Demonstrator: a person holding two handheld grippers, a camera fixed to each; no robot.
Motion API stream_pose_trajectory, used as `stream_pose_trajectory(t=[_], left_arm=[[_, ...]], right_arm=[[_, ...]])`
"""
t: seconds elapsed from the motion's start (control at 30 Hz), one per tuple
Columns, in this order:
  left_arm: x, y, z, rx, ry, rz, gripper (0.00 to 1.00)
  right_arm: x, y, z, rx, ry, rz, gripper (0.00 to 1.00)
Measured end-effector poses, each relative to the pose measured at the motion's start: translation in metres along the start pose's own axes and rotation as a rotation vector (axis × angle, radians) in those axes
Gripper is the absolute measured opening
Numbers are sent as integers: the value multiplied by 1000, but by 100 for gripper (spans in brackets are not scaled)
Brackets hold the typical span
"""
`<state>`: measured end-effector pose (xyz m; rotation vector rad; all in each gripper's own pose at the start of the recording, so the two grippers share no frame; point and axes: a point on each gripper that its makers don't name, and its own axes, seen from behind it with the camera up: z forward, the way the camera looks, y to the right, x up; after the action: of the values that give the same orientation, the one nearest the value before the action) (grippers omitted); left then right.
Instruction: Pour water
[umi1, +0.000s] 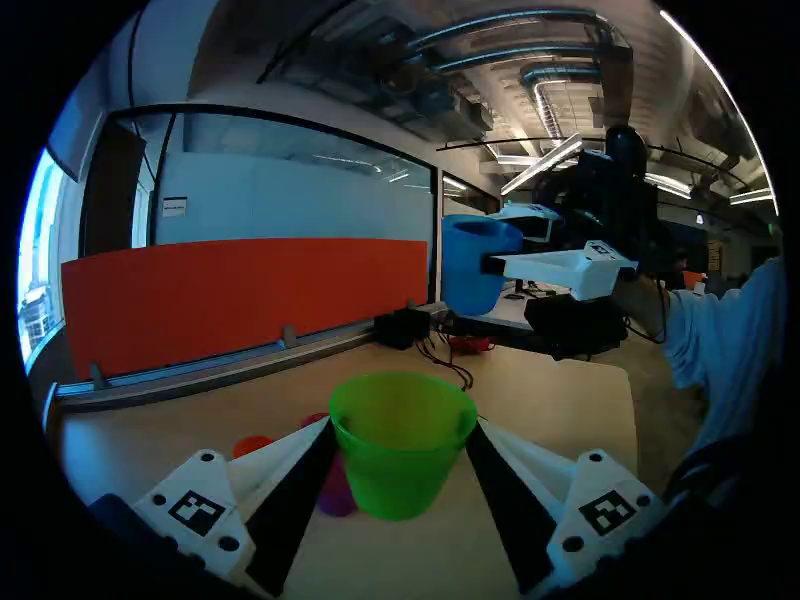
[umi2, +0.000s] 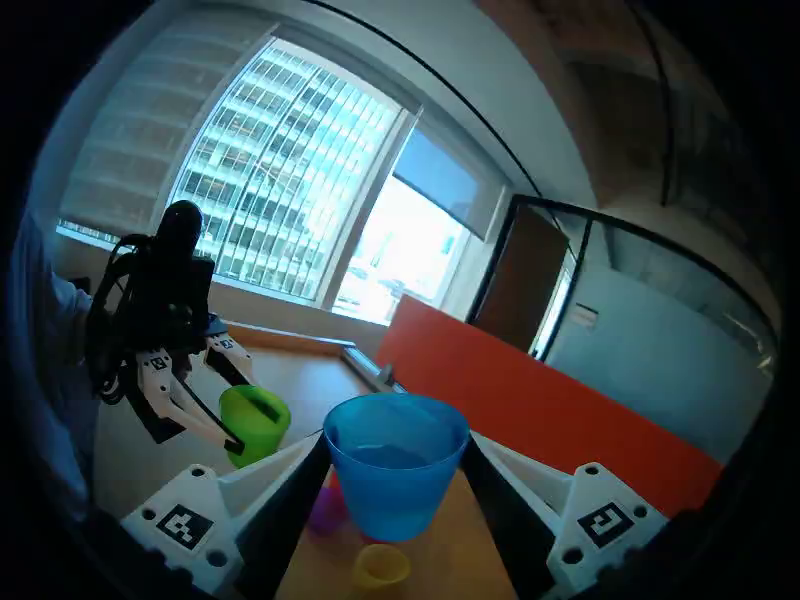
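In the left gripper view, a flat matte orange partition panel (umi1: 240, 295) runs along the far edge of a smooth pale wooden table (umi1: 560, 400). Below it a small orange cup (umi1: 250, 445) stands on the table, with a small purple cup (umi1: 335, 490) just beside it, partly hidden behind a finger. The left gripper (umi1: 400, 425) is clamped on a green cup (umi1: 400, 480): its two black-faced white plastic fingers press the sides of this tapered, translucent plastic tumbler, which sits upright with its round rim open to the camera. Behind the cup, thin black cables (umi1: 440, 355) trail across the wood. Farther right and higher, the right gripper (umi1: 495, 265) holds a blue cup (umi1: 470, 262) in the air, well apart from the green one and roughly upright, and a pale blue fabric sleeve (umi1: 730, 340) fills the edge beyond it. In the right gripper view, the left gripper appears far off at the left against a bright gridded window (umi2: 280, 200), its white fingers around the green cup above the table. Nearer the middle, the purple cup sits low beside a small yellow cup (umi2: 382, 568). The right gripper's fingers grip both sides of the blue cup, a smooth tapered plastic tumbler with a thin round rim. A darker band shows low inside it, but I cannot tell whether that is water. The orange panel stretches away on the right.
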<state>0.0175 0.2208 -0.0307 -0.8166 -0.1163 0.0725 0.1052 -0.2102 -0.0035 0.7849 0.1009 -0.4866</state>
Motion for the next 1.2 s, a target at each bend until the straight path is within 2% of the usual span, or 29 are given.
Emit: stream_pose_trajectory(t=[0.2,0.7,1.2], left_arm=[[-1,4,2,-12,-1,2,87],[-2,12,6,-36,-2,4,87],[1,16,7,-50,4,6,87]], right_arm=[[15,4,12,7,3,-102,91],[41,10,38,7,5,-302,91],[53,11,59,1,-1,-505,91]])
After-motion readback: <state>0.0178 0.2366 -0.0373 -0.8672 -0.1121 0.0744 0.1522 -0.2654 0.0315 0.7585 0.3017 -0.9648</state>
